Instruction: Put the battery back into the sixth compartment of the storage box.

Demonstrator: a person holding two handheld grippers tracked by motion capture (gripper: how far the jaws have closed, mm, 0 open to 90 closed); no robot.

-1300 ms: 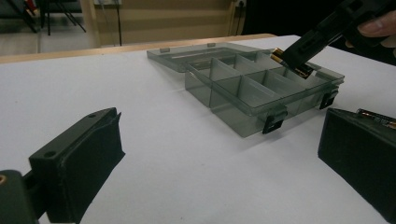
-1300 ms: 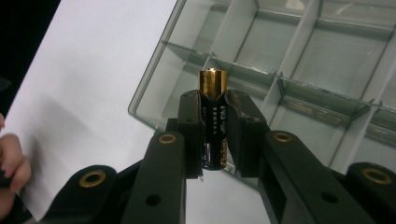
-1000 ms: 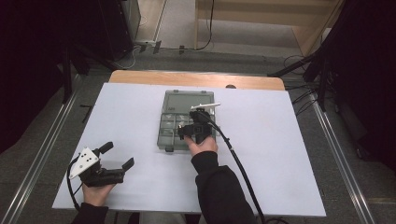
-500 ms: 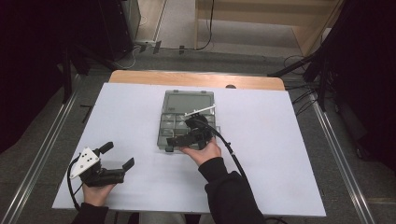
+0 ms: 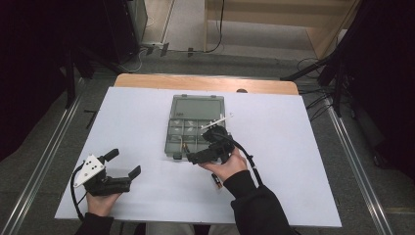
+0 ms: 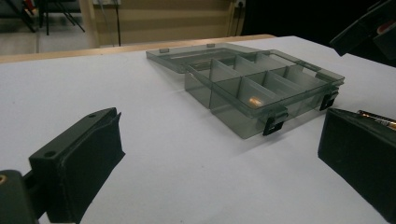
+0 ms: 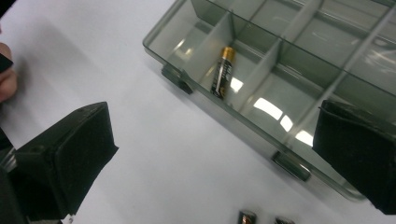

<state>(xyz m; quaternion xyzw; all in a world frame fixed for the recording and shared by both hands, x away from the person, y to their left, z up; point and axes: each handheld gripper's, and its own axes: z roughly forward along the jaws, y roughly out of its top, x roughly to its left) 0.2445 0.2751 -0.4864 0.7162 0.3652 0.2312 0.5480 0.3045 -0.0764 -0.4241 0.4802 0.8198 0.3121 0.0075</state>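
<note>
A clear grey compartment box (image 5: 196,128) lies in the middle of the white table with its lid flat open on the far side. One AA battery (image 7: 222,72) lies in a front compartment and shows as a glint (image 6: 254,100) in the left gripper view. My right gripper (image 5: 199,145) hovers over the box's front edge, open, with nothing between its jaws (image 7: 217,135). Two more batteries (image 7: 246,217) lie on the table by the right hand (image 5: 215,180). My left gripper (image 5: 123,163) rests open and empty near the front left (image 6: 219,135), aimed at the box.
The white sheet (image 5: 303,147) covers the table, and a wooden edge (image 5: 205,82) shows at the far side. Metal rails (image 5: 44,156) run along both sides. A cable (image 5: 249,159) trails from the right gripper along the forearm. The box latches (image 6: 272,123) face the person.
The right gripper has swung left and drawn back a little toward the box's front edge. The left gripper has stayed where it was.
</note>
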